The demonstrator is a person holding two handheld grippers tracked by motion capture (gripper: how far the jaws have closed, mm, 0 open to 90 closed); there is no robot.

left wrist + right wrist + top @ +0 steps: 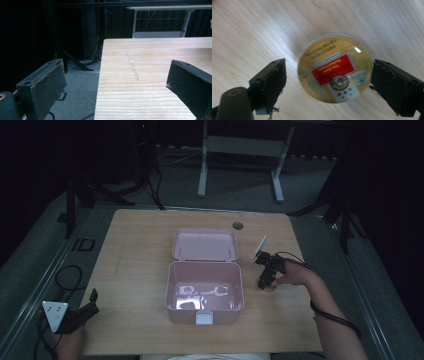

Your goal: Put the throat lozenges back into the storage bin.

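At the near left corner of the table (130, 270), the left gripper (82, 312) is resting idle, its jaws standing wide apart with nothing between them; in the left gripper view they are framing bare wood and the table's left edge. Nearer the middle, toward the near edge, a pink box (204, 292) is sitting with its lid (204, 244) thrown back toward the far edge, its inside showing pale and, as far as can be told, empty.

To the right of the box, about midway between near and far edges, the right gripper (267, 279) is pointing almost straight down over a small round tin (335, 68). In the right gripper view the tin is lying flat, label up, directly between the two jaws. The jaws are standing open a little wider than the tin, one to each side; the right-hand one is almost at its rim, the left-hand one clearly apart. Nothing is being held yet.

Being round, the tin has no long axis to line up with. This hand is by far the nearer, so it looks poised to grasp, and the box is lying just to its left.
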